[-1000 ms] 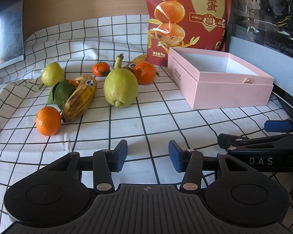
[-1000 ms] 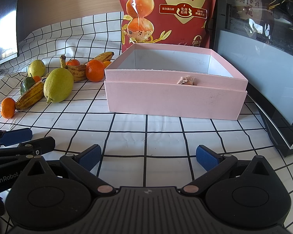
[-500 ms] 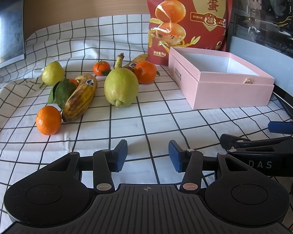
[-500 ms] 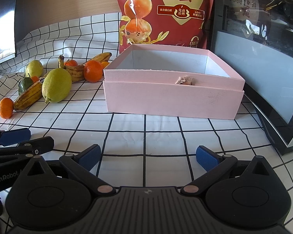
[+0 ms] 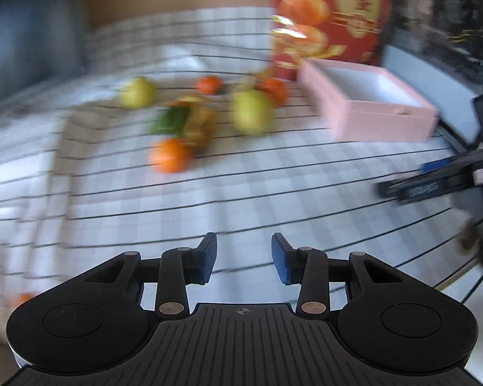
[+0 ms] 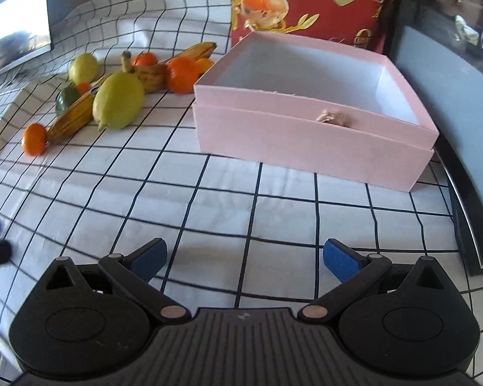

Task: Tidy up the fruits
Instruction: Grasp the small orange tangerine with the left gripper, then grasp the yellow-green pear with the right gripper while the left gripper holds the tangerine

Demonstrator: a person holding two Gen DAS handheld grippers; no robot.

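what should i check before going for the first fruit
1. Pink box open and empty inside: ok.
2. Left tool free of any load: ok, nothing between its fingers, jaws closing.
3. Right tool free and open: ok.
4. Fruit still on the checked cloth, none boxed: ok; big green pear lies nearest the box side of the pile.
5. Left wrist view sharp enough to aim: not ok, heavily blurred.
6. Bare cloth between the tools and the pile: ok.
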